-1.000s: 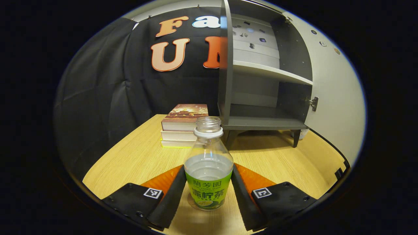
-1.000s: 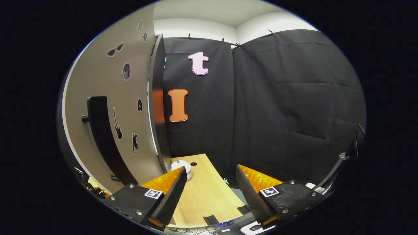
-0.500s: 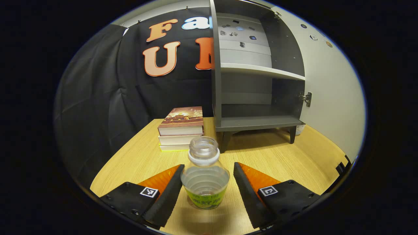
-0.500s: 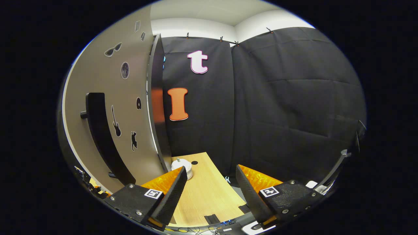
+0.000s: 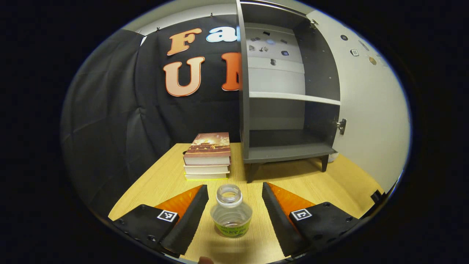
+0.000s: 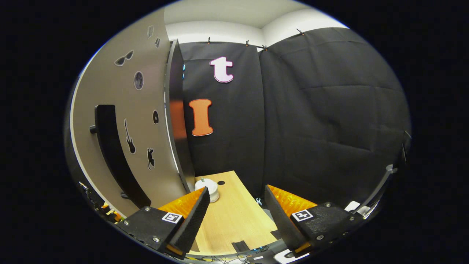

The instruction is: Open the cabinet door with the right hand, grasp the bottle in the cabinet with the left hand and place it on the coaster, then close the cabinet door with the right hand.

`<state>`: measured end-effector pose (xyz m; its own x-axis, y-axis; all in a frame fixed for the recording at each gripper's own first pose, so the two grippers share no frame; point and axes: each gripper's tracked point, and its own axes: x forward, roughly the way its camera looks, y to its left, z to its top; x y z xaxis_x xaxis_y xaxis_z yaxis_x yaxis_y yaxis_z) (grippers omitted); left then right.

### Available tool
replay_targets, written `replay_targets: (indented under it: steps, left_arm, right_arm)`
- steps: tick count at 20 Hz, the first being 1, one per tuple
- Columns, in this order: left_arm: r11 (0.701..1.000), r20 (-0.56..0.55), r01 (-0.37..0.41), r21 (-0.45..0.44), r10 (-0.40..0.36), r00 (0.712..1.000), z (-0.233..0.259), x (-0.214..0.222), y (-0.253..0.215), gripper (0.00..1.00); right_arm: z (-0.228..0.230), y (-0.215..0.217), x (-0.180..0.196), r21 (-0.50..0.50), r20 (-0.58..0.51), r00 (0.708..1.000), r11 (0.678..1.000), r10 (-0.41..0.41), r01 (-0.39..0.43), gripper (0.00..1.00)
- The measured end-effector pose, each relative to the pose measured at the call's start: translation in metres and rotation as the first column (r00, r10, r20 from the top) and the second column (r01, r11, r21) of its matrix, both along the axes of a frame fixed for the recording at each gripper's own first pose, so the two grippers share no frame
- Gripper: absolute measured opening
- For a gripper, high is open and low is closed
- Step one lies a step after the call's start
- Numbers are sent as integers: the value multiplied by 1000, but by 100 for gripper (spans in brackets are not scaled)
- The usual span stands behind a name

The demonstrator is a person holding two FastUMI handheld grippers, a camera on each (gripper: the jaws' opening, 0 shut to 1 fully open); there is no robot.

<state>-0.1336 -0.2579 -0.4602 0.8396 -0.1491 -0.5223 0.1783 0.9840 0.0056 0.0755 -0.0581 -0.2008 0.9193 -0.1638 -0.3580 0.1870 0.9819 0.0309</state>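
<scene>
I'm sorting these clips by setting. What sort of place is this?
Likely a staged recording booth, not a real home: black cloth hangs as walls, and a small cabinet with its door open stands on a wooden table beside stacked books.

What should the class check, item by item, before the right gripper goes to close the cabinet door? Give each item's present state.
1. Bottle stands upright on the table: ok.
2. Left gripper open, fingers apart from the bottle on both sides: ok.
3. Bottle sits on the coaster: cannot tell; the coaster is not made out beneath it.
4. Cabinet shelves hold nothing that would block the door: ok.
5. Cabinet door stands wide open, its dark handle unobstructed: ok.
6. Right gripper open, holding nothing, apart from the handle: ok.
</scene>
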Motion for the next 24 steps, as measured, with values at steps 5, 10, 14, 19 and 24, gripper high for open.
replay_targets:
  steps: [5,10,14,19,24]
  left_arm:
    - [998,57,-40,-48,43,997,57,9,6,96]
    - [997,144,-71,-22,74,987,132,21,24,96]
    - [993,215,-112,29,103,971,194,35,45,96]
    - [981,269,-173,82,145,952,253,41,70,97]
    - [975,295,-220,25,203,934,304,41,96,96]
  right_arm:
    - [-1,3,1,17,1,1000,1000,9,-9,93]
    - [3,10,7,37,22,999,999,26,-27,93]
    - [7,22,13,52,41,996,995,78,-80,93]
    - [12,29,19,40,66,991,992,115,-118,93]
    - [12,30,19,24,62,991,993,118,-119,92]
